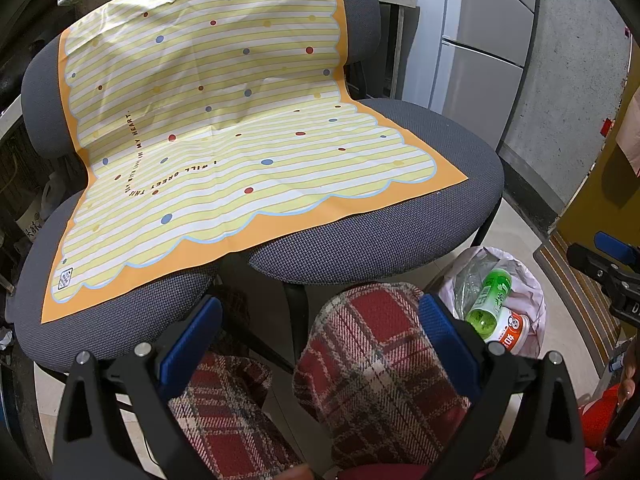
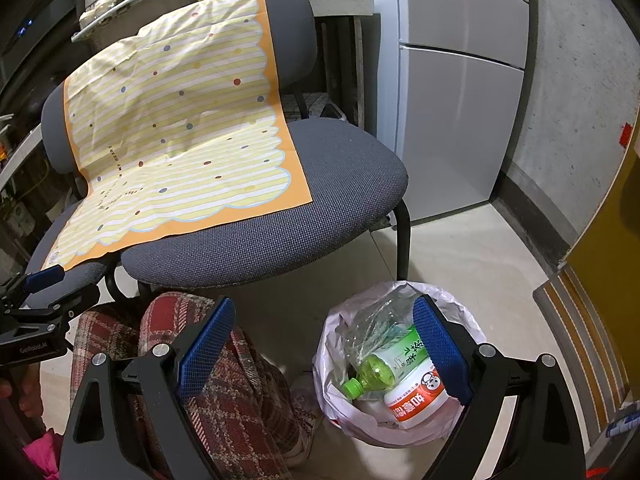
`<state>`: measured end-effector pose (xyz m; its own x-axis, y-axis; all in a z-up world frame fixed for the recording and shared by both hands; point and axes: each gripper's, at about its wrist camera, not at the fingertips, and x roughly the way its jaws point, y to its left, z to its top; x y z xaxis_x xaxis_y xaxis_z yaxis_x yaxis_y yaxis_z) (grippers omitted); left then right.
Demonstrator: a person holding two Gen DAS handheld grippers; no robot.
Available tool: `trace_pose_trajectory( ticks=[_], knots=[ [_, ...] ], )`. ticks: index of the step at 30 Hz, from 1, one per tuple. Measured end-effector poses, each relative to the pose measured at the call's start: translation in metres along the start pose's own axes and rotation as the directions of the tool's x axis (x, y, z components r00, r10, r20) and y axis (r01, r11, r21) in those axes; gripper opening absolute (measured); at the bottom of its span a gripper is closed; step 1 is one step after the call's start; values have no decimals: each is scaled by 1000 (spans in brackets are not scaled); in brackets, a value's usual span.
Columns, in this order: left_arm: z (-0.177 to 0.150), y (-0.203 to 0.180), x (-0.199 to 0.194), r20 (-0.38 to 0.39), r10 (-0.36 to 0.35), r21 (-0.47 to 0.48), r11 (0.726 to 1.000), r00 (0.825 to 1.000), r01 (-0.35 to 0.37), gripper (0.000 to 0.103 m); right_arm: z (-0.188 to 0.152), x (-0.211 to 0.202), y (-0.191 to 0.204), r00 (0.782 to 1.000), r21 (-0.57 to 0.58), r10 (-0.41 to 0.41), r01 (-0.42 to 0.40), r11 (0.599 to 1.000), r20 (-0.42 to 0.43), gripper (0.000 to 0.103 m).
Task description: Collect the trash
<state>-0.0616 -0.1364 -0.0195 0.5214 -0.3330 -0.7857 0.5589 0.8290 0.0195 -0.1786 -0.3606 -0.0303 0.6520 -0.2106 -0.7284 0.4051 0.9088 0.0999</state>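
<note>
Both tools are held low in front of two grey chairs [image 2: 280, 216] pushed side by side, with a yellow striped, dotted cloth [image 1: 224, 120] draped over their backs and seats. The left tool [image 1: 316, 340] has its blue pads wide apart and grips nothing; it hangs above the person's plaid-trousered knees [image 1: 372, 360]. The right tool [image 2: 324, 354] is likewise spread apart and empty, poised over a small trash bin [image 2: 332, 364] lined with a pale plastic bag on the tiled floor, just right of the knees. Inside the bin lie a green plastic bottle [image 2: 384, 364], a crumpled clear bottle [image 2: 372, 328] and a white container with an orange label [image 2: 416, 400], touching one another. A grey refrigerator [image 2: 460, 100] stands behind the right chair
</note>
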Motion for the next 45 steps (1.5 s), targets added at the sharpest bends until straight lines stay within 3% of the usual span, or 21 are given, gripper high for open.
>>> trace_pose_trajectory(
  ticks=[37,41,45],
  knots=[
    [-5,1,3,6,-17,3,1000,1000,17,96,0,2,-2,1000,-1,2,-2,1000,-7,90],
    [-1,9,13,-35,-9,-26,1000,999,8,96,6,9,2,1000,-10,14,-14,1000,1,90],
    [8,43,21,-41,24,-91,995,999,-28,96,27,27,14,999,-60,32,-31,998,17,90]
  ],
)
